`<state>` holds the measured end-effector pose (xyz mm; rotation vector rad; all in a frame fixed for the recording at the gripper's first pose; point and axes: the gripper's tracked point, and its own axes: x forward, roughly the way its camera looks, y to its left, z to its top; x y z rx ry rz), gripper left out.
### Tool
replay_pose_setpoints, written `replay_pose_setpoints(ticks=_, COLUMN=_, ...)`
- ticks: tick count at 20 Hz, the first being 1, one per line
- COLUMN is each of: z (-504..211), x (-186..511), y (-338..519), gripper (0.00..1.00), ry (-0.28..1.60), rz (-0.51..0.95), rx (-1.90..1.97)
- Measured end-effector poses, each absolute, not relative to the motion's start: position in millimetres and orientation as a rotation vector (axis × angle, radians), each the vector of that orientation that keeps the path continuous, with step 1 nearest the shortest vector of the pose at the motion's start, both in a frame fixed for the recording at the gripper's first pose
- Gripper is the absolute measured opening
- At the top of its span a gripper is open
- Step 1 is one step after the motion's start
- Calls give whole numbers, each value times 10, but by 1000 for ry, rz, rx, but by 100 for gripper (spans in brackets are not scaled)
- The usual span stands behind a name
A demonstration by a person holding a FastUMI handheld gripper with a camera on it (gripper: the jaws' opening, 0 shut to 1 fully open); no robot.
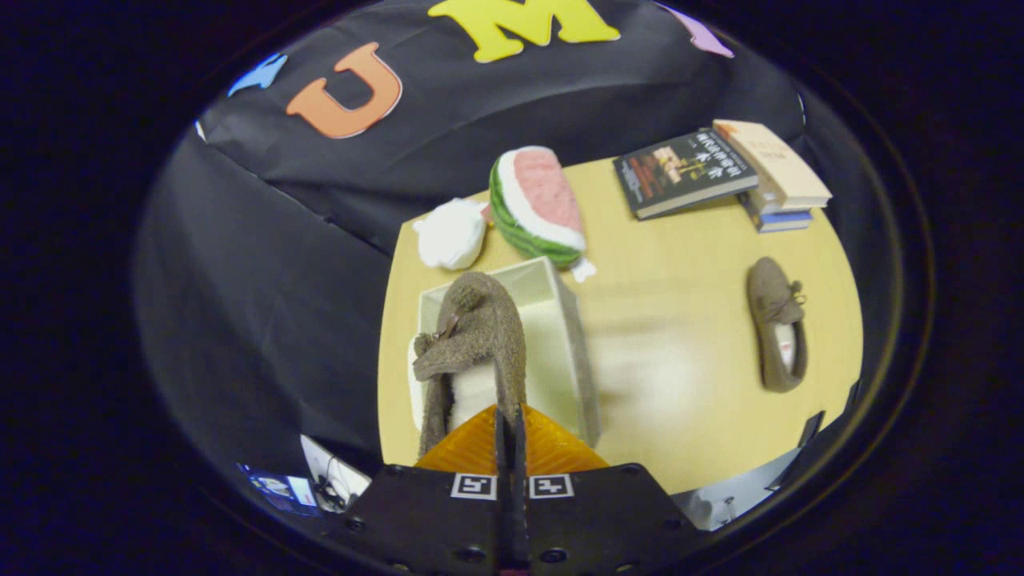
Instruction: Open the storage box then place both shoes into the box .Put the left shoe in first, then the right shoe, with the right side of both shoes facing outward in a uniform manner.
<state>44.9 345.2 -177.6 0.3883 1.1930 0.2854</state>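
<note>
1. While its two fingers press together on the rim of a brown fuzzy shoe [472, 336], the gripper [510, 436] holds that shoe above the open storage box [572, 336], toe pointing away from the camera toward the far end of the box.
2. Seen from above, the pale box stands on a yellow table [680, 320], its inside showing on either side of the held shoe (whether the sole touches the box floor cannot be told).
3. Lying well apart from the box, on the bare tabletop, the second brown shoe [776, 324] rests flat with its opening up and a small bow near its toe.
4. Just beyond the box's far end sits a plush watermelon slice [538, 204], and beside it a white crumpled bundle [450, 234].
5. At the table's far corner, past the second shoe, a stack of books [724, 172] lies with a dark-covered one on top.
6. Black cloth [264, 280] hangs behind and beside the table.
</note>
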Motion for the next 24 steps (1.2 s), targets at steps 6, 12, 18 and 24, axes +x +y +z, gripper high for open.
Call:
replay_pose_setpoints(ticks=6, z=-2591, x=693, y=3982, gripper=0, ry=1251, rz=204, rx=347)
replay_pose_setpoints(ticks=12, z=-3222, x=818, y=4188, gripper=0, ry=1221, rz=206, rx=297)
replay_pose_setpoints(ticks=18, z=-3044, x=598, y=4279, gripper=46, ry=1224, rz=381, rx=351)
replay_pose_setpoints(ticks=24, z=-2382, x=535, y=3605, gripper=95, ry=1105, rz=443, rx=377)
